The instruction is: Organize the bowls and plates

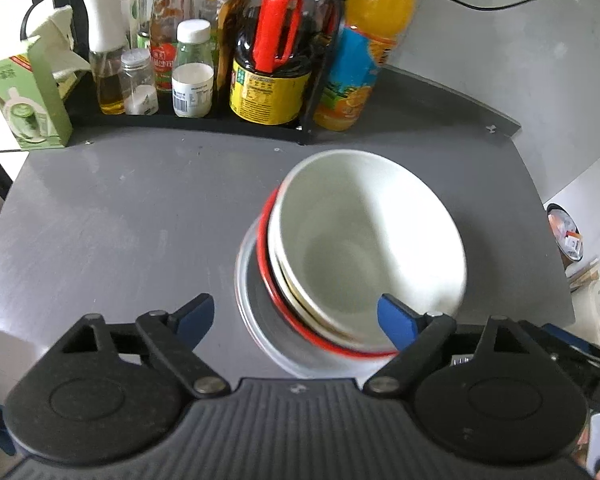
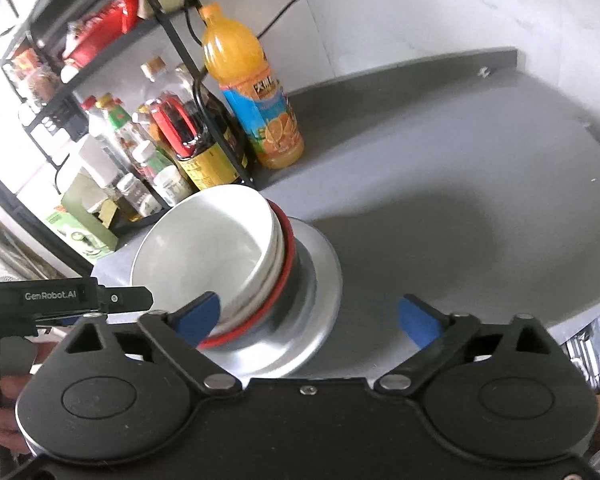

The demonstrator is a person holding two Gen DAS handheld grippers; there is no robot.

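A white bowl (image 1: 364,236) tops a stack of bowls, one of them red-rimmed (image 1: 272,280), all resting tilted on a silver metal plate (image 1: 256,320) on the grey table (image 1: 120,216). My left gripper (image 1: 296,316) is open, hovering just in front of the stack with its right blue fingertip (image 1: 396,320) over the white bowl's near rim. In the right wrist view the same white bowl (image 2: 208,252) and metal plate (image 2: 312,304) lie ahead and left. My right gripper (image 2: 312,316) is open, its left fingertip (image 2: 198,316) beside the bowl stack, holding nothing.
A black rack (image 1: 188,120) along the table's back holds several sauce and oil bottles. An orange juice bottle (image 1: 360,52) stands beside it, and a green tissue box (image 1: 28,96) sits at the far left. The left gripper's body (image 2: 40,300) and a hand show at the right view's left edge.
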